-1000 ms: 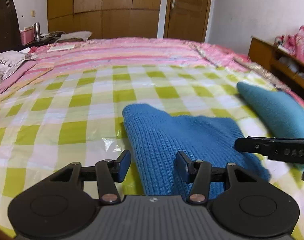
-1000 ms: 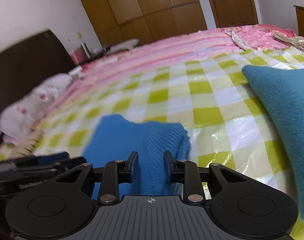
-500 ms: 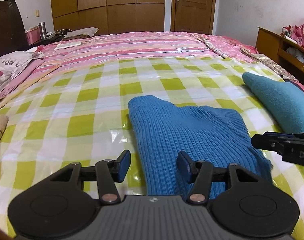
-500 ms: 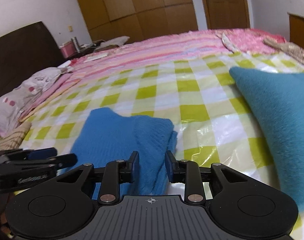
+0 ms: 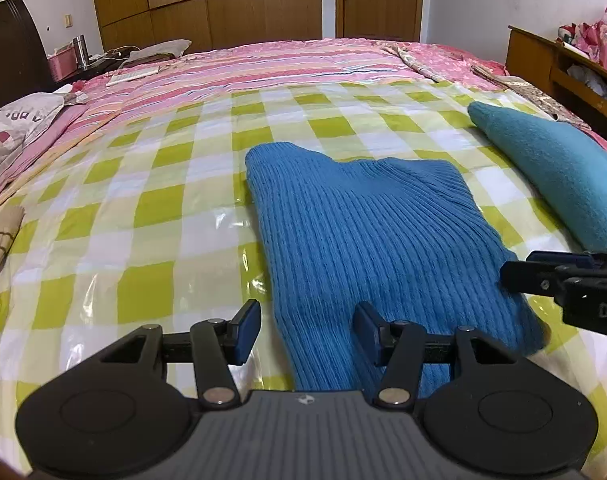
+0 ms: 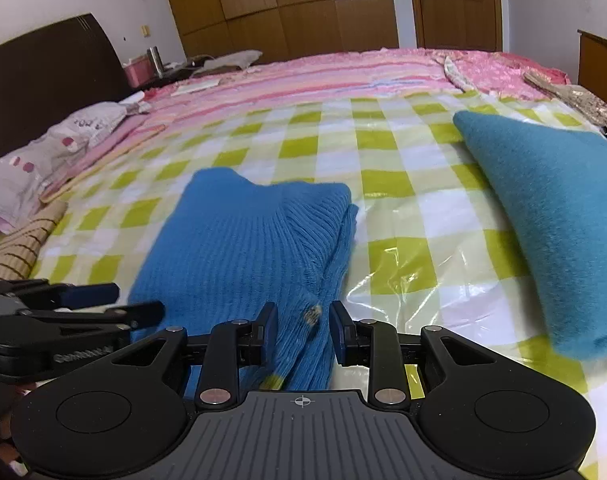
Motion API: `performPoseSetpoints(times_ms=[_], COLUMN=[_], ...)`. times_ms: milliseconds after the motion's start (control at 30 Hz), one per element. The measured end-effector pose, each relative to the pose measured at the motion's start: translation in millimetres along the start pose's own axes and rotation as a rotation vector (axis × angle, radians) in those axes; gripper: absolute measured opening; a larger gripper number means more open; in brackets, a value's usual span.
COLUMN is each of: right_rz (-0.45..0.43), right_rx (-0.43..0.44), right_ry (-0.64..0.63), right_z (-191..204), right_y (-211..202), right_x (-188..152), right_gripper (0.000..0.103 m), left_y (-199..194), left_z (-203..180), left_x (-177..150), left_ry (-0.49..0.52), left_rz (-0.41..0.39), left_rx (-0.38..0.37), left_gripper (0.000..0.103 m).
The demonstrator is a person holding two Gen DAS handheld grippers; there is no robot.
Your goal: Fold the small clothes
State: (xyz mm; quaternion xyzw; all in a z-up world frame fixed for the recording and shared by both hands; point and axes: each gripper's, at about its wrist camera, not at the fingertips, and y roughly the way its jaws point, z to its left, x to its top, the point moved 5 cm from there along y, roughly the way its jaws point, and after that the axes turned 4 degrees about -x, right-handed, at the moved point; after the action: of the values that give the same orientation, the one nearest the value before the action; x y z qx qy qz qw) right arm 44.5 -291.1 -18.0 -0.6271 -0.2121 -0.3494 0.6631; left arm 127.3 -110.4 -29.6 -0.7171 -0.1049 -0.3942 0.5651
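The blue sweater (image 5: 367, 248) is lying folded on the checked sheet (image 5: 151, 216) that is covering the bed, and every place here is being given relative to that sweater.

The left claw (image 5: 307, 330) is hanging over the sweater's near left edge, its jaws standing about half apart. One blue pad is sitting over bare sheet just left of the knit, the other over the knit itself. The sweater's edge is running between them, but neither pad is pressing on it, so this claw is gripping nothing.

The right claw (image 6: 301, 330) is hovering at the sweater's near right edge, where the folded layers are bunching. Its jaws are standing narrower, with a strip of knit and a small button lying between them; the pads are showing a gap on both sides, so it is not clamping the fabric.

A teal pillow (image 6: 551, 224) is lying well to the right of the sweater. A pink striped blanket (image 5: 287, 64) is stretching beyond the sweater's far end.
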Motion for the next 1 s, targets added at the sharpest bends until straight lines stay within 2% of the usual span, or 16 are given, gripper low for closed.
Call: performPoseSetpoints(times_ms=[267, 367, 500, 1000], right_rz=[-0.002, -0.009, -0.027, -0.009], right_rx=[0.021, 0.025, 0.011, -0.025], right_ry=[0.007, 0.002, -0.007, 0.014], right_z=[10.7, 16.6, 21.1, 22.8], right_y=[-29.0, -39.8, -50.5, -66.7], right_x=[-16.5, -24.1, -32.4, -70.2], right_gripper=[0.03, 0.036, 0.036, 0.05], left_y=[-18.1, -25.9, -35.3, -48.9], left_z=[-7.4, -8.4, -9.6, -14.5], left_x=[-17.6, -24.4, -33.4, -69.5], left_ry=[-0.013, -0.022, -0.03, -0.05], left_rz=[-0.002, -0.004, -0.006, 0.014], left_rx=[-0.02, -0.026, -0.031, -0.032], left_gripper=[0.058, 0.058, 0.059, 0.071])
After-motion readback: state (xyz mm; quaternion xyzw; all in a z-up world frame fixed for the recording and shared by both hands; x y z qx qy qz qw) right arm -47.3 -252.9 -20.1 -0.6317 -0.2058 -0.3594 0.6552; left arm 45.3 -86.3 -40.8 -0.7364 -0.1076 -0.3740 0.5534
